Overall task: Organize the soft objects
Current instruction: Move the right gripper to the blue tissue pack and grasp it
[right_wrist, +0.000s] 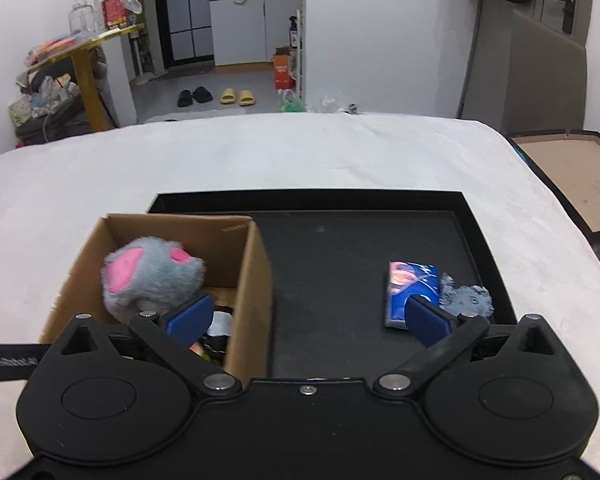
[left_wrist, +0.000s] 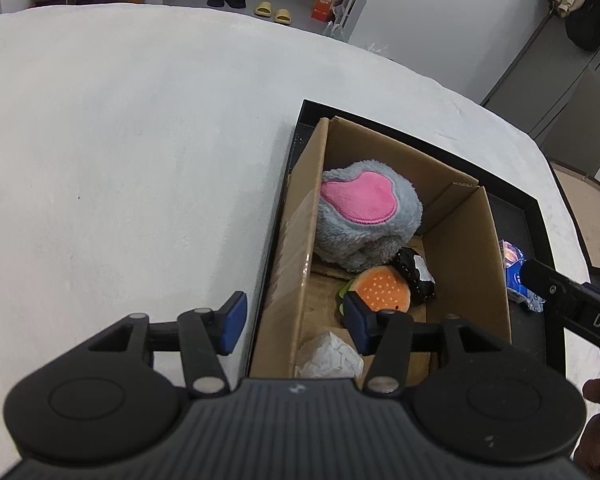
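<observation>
A cardboard box (left_wrist: 466, 240) stands in the left part of a black tray (left_wrist: 538, 220). In it lie a grey and pink plush (left_wrist: 364, 216), an orange burger plush (left_wrist: 382, 290), a black and white soft toy (left_wrist: 416, 274) and crumpled white paper (left_wrist: 330, 356). My left gripper (left_wrist: 296, 320) is open and empty above the box's left wall. My right gripper (right_wrist: 306, 318) is open and empty above the tray (right_wrist: 340, 256), straddling the box's right wall (right_wrist: 256, 280). A blue packet (right_wrist: 410, 292) and a small grey plush (right_wrist: 466, 300) lie on the tray by its right finger.
The tray sits on a white soft surface (left_wrist: 120, 160) with much room to the left and behind. A second tray (right_wrist: 572, 176) lies off its right edge. Slippers (right_wrist: 216, 96) and furniture stand on the floor beyond.
</observation>
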